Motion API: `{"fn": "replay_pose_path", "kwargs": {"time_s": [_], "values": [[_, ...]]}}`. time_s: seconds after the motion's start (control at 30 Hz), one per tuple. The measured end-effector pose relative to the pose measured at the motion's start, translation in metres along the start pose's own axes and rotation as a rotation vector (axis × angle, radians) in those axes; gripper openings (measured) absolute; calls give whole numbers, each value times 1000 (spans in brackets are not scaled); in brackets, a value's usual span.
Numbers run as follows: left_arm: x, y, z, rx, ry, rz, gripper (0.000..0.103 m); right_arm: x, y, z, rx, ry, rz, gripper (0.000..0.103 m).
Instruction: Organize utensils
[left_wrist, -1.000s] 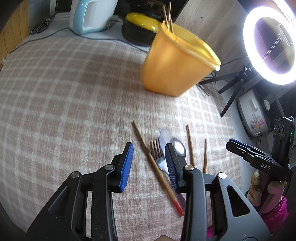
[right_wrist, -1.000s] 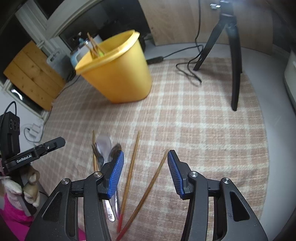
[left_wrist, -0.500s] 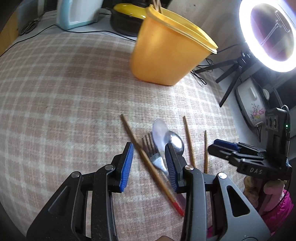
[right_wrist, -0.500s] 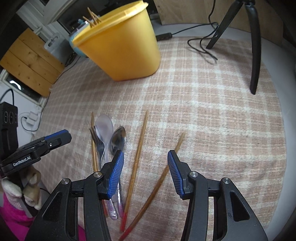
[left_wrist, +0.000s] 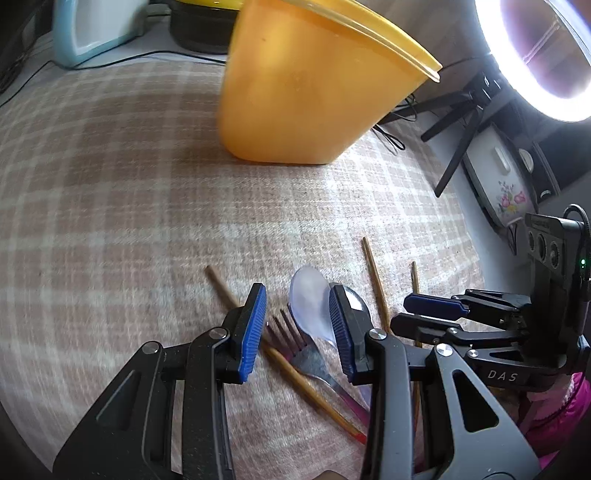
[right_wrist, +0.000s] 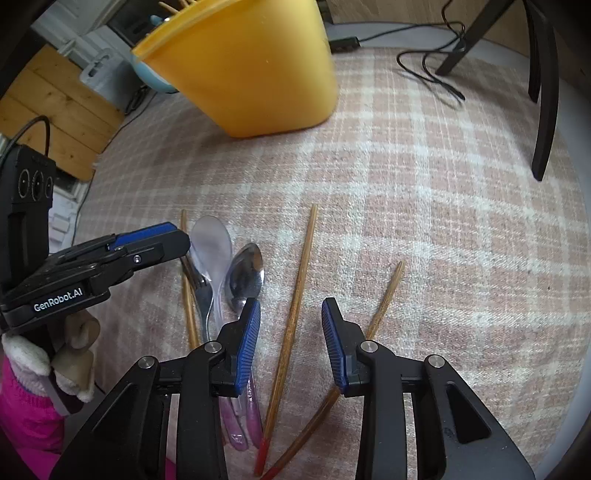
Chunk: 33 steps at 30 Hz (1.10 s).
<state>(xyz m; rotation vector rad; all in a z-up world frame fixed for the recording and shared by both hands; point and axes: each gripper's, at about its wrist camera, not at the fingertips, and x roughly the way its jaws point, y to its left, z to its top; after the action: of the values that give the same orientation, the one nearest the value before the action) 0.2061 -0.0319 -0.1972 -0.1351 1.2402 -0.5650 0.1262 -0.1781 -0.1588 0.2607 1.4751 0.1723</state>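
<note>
R gripper (right_wrist: 290, 332) closing round chopstick (right_wrist: 295, 299)

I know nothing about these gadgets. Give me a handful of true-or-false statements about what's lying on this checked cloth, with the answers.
1. The yellow tub stands upright on the checked cloth. True.
2. All the chopsticks lie on the cloth. False: some stick out of the tub.
3. A chopstick lies between the fingers of the right gripper, whose jaws are closing. True.
4. The metal spoon sits inside the tub. False: it lies on the cloth beside the clear plastic spoon.
5. The left gripper holds the fork. False: it hangs over it, jaws apart.
</note>
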Motion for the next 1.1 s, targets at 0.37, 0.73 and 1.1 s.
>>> {"fn": "replay_pose_path", "kwargs": {"time_s": [0.37, 0.73, 1.1], "values": [[25, -2, 11, 99, 81, -29, 35, 16, 11, 11, 4, 47, -69, 25], [30, 4, 9, 126, 100, -44, 6, 32, 48, 17, -93, 60, -199, 11], [6, 11, 10, 99, 29, -37, 4, 21, 27, 19, -1, 41, -99, 5]]}}
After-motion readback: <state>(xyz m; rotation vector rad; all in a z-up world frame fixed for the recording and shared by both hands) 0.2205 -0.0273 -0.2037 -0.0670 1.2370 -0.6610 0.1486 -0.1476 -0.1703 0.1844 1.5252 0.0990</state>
